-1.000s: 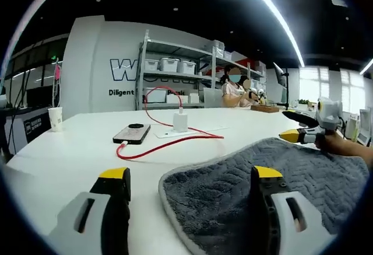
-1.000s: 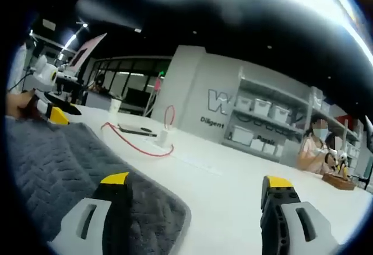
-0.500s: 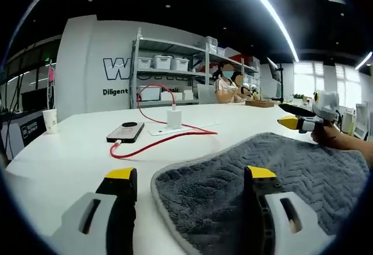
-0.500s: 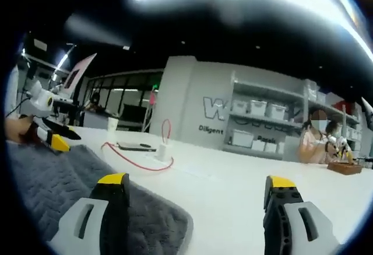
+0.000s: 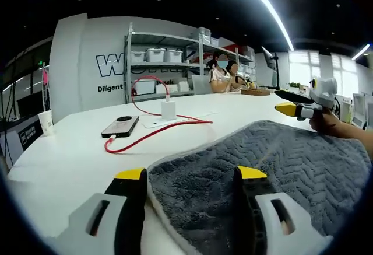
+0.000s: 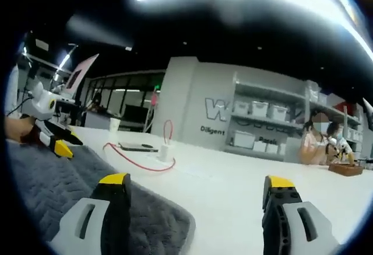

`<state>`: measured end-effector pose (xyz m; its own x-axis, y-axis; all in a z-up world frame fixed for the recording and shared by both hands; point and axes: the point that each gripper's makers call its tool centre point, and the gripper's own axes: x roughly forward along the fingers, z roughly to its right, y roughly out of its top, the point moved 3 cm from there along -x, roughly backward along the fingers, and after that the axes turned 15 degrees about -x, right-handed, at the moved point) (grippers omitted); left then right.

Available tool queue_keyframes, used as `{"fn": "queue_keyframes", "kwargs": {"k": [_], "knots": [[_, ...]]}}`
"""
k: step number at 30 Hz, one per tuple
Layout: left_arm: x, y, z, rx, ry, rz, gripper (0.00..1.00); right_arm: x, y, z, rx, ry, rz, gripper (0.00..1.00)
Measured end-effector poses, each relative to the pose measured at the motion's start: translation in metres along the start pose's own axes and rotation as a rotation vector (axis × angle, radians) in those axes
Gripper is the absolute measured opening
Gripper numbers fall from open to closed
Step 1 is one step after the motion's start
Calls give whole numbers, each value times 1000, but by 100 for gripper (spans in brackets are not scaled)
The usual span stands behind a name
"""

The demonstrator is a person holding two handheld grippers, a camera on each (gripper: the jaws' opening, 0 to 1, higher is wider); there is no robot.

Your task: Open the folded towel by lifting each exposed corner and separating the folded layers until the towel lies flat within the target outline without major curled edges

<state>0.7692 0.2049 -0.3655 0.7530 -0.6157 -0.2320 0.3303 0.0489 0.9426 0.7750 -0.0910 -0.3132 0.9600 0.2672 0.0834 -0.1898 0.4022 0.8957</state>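
A grey towel [image 5: 291, 161] with a zigzag weave and a pale hem lies on the white table [image 5: 70, 156]. One rounded corner of it sits between the jaws of my left gripper [image 5: 190, 174], which is open and low over the table. The right gripper [image 5: 285, 102] is seen from the left gripper view at the towel's far side, held in a hand, jaws parted. In the right gripper view my right gripper [image 6: 197, 180] is open, its left jaw over another towel [image 6: 46, 179] corner and its right jaw over bare table. The left gripper [image 6: 69, 145] shows at the left there.
A phone [image 5: 119, 126] lies beyond the towel, joined by a red cable [image 5: 145, 140] to a white charger [image 5: 169, 110]. A paper cup [image 5: 45, 122] stands at the far left edge. Shelves with bins [image 5: 157, 68] and seated people [image 5: 224, 77] are beyond the table.
The left gripper view has moved in closer on the towel corner, which now reaches further between its jaws. The right gripper view has barely shifted. Both grippers stay open.
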Motion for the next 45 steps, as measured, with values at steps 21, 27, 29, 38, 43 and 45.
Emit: {"fn": "queue_keyframes", "kwargs": {"k": [21,27,29,38,43,45], "knots": [[-4,8,-12,93,16,23,34,0,1,-11,-53,36,-12,93],[-4,11,-5,102,-27,42,23,-3,2,-11,-22,36,-6,94],[-3,9,-3,123,-37,31,19,-4,3,-13,-30,38,-4,93],[1,12,-9,173,-8,30,32,-10,3,-17,-40,36,-18,93],[2,16,-3,256,-38,54,22,-10,4,-20,-47,43,-15,94],[3,16,1,275,-59,54,15,-10,4,-21,-50,44,-15,93]]}}
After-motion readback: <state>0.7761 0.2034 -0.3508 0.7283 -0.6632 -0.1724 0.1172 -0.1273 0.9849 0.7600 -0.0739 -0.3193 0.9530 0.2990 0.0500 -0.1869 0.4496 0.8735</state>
